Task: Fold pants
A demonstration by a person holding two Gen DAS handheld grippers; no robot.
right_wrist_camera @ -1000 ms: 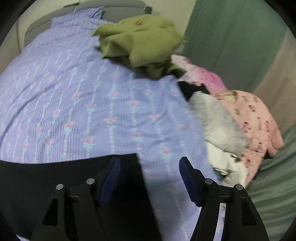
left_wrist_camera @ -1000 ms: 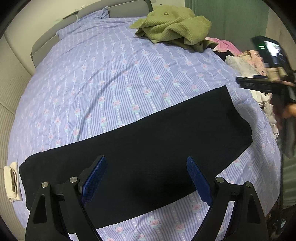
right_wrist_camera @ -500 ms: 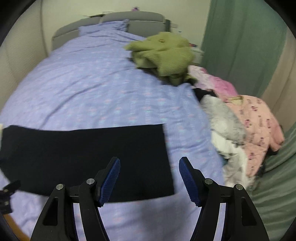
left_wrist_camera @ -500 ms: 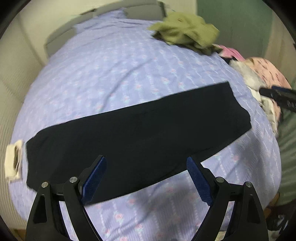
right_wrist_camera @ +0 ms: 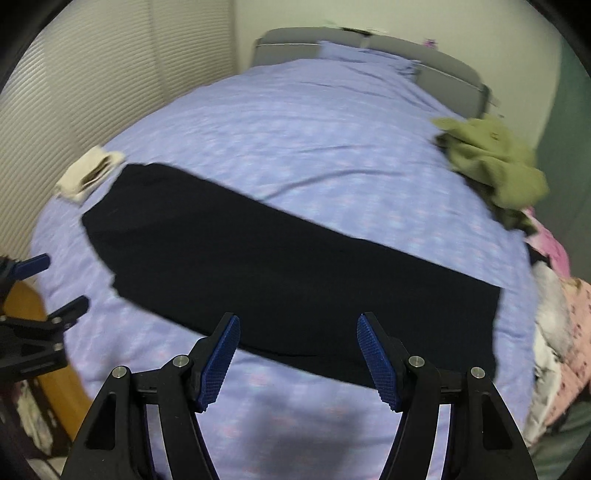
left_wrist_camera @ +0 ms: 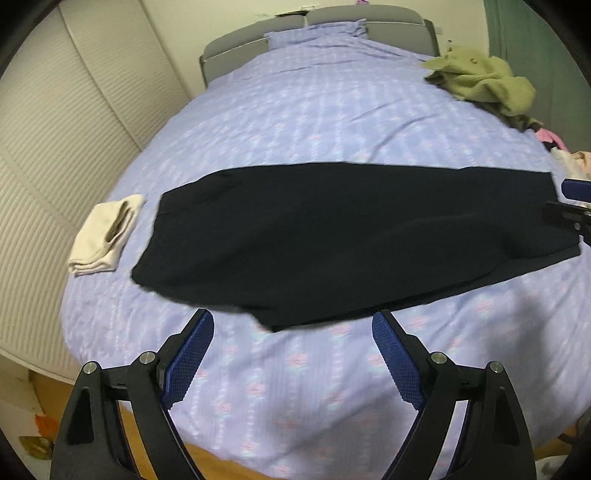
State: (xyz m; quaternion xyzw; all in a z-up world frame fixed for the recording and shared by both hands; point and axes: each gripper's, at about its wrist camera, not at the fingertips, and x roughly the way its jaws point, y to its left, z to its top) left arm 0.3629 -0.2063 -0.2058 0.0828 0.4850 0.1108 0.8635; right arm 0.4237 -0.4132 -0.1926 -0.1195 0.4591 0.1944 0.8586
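Black pants [left_wrist_camera: 343, 236] lie flat as one long band across the lilac bedspread [left_wrist_camera: 332, 110], also in the right wrist view as black pants [right_wrist_camera: 280, 273]. My left gripper [left_wrist_camera: 291, 343] hovers open above the near edge of the bed, short of the pants' hem, with nothing between its blue pads. My right gripper [right_wrist_camera: 297, 347] is open too, above the pants' near edge, with nothing held. Each gripper shows at the edge of the other view: the right gripper [left_wrist_camera: 574, 206] at far right, the left gripper [right_wrist_camera: 44, 288] at far left.
A folded cream garment [left_wrist_camera: 107, 236] lies left of the pants, near the bed's edge. An olive-green sweater [left_wrist_camera: 484, 83] is heaped at the far right, with pink and grey clothes [right_wrist_camera: 565, 317] piled along the right side. The grey headboard [left_wrist_camera: 317, 18] and a ribbed wall [left_wrist_camera: 55, 147] bound the bed.
Both grippers have pulled back from the pants toward the foot of the bed and swung left, so the whole garment now shows. The jaws stayed open. The pants did not move.
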